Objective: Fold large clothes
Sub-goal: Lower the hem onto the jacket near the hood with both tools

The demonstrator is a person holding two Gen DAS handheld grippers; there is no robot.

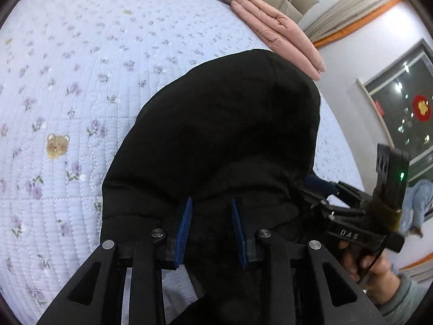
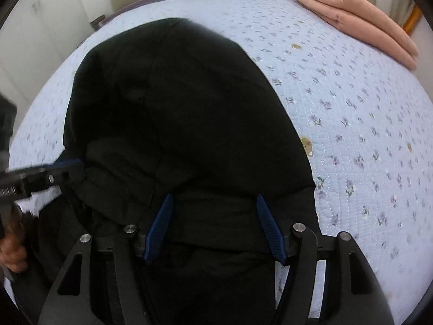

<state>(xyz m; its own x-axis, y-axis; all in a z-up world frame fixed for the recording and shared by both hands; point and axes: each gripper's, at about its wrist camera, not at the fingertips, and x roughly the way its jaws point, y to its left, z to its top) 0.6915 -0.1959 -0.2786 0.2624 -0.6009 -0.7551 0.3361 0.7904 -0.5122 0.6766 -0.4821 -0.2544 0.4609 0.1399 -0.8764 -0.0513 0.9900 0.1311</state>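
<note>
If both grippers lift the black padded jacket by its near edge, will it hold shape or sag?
The black padded jacket would probably sag: it already lies in soft, rounded mounds on the quilted bedspread. It looks puffy, so likely light for its bulk. Its smooth shell may slip between the left gripper and right gripper.

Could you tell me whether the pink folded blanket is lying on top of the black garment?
No, the pink blanket lies apart from the black garment.
</note>
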